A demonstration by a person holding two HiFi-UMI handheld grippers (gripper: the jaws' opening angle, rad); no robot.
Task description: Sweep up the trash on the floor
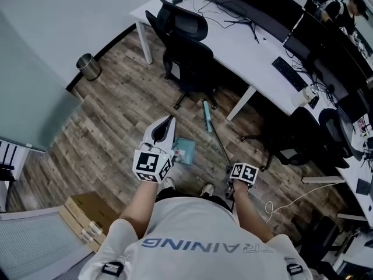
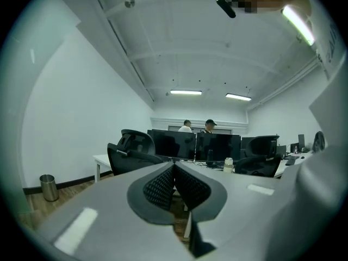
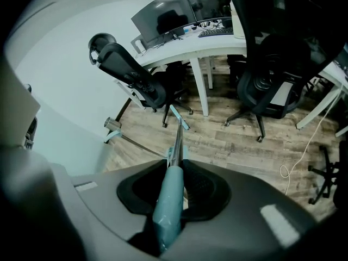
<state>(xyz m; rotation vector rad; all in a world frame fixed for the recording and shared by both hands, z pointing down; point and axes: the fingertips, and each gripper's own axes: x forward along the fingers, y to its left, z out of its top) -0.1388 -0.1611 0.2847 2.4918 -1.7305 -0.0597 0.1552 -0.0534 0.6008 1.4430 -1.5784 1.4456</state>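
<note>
In the head view a broom lies out ahead of me, its teal head [image 1: 207,116] on the wood floor and its metal shaft [image 1: 220,146] running back to my right gripper [image 1: 236,174]. That right gripper [image 3: 176,170] is shut on the broom's teal grip [image 3: 169,203] and points steeply down. A teal dustpan [image 1: 186,151] sits on the floor by my feet, partly hidden behind my left gripper [image 1: 169,122]. My left gripper [image 2: 174,168] is raised and points level at the desks, shut with nothing between its pads. No loose trash shows clearly.
Black office chairs [image 1: 189,63] stand along a white desk [image 1: 245,45] with monitors; two people sit beyond it. A metal bin [image 1: 88,66] stands by the wall. Cardboard boxes [image 1: 87,214] lie at my left. A white cable [image 1: 291,202] trails on the floor at my right.
</note>
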